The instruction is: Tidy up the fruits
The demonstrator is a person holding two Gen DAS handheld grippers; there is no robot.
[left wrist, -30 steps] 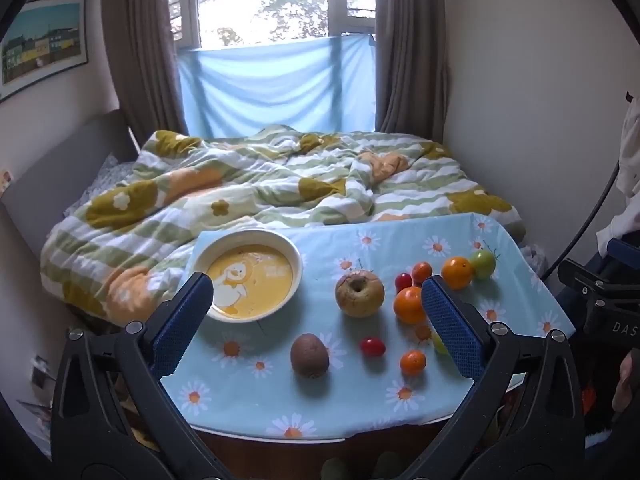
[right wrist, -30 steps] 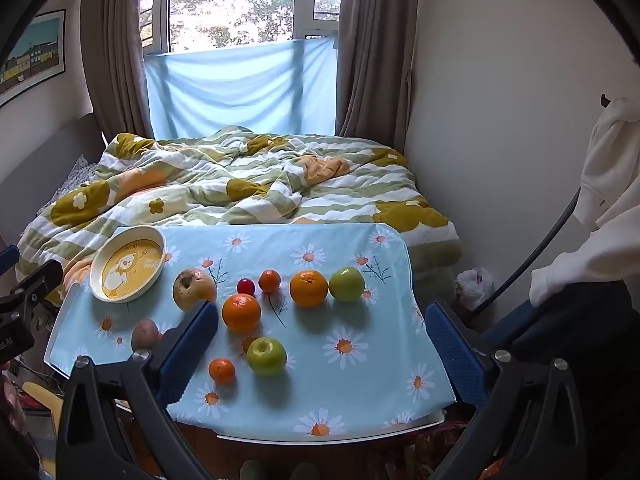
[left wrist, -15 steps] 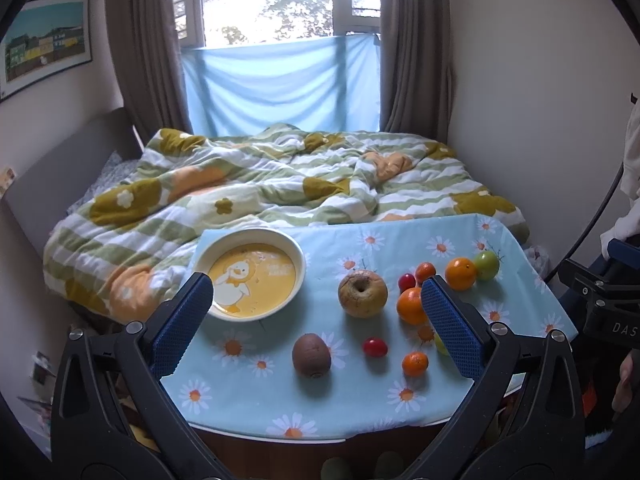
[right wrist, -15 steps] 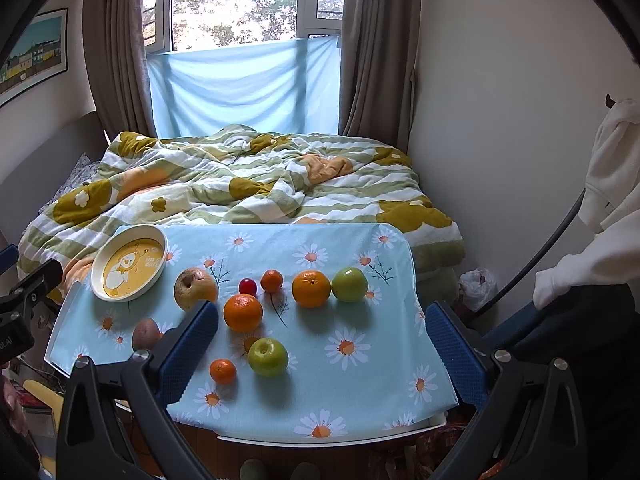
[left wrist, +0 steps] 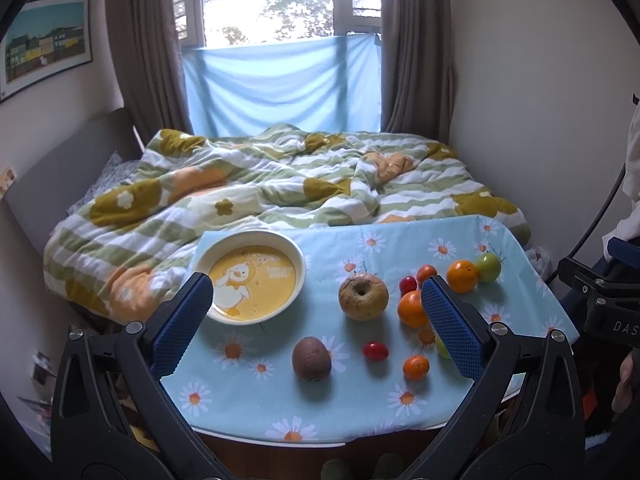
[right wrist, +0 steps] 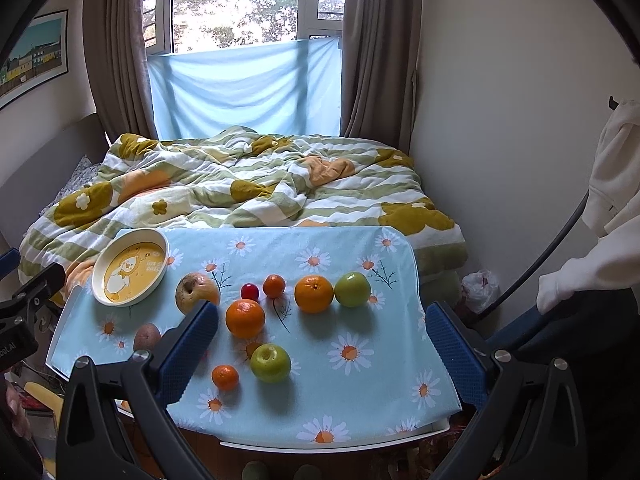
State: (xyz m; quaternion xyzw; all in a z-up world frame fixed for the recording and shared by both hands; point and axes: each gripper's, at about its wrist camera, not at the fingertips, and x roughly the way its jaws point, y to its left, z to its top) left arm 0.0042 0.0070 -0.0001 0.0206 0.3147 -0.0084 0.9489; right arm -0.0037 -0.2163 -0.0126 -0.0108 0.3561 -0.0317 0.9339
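Both claws wide open, left claw (left wrist: pixel 316 316), right claw (right wrist: pixel 322 340), holding nothing

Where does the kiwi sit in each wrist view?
Left wrist view: the kiwi lies low in the middle, on the tablecloth between the open fingers.
Right wrist view: the kiwi is at lower left, partly hidden by the left finger.
Shared landmark: the duck bowl, behind and left of it.

Bright window (left wrist: pixel 276 0), brown curtains (left wrist: pixel 412 48), rumpled bed (left wrist: pixel 280 184), framed picture (left wrist: pixel 44 44).
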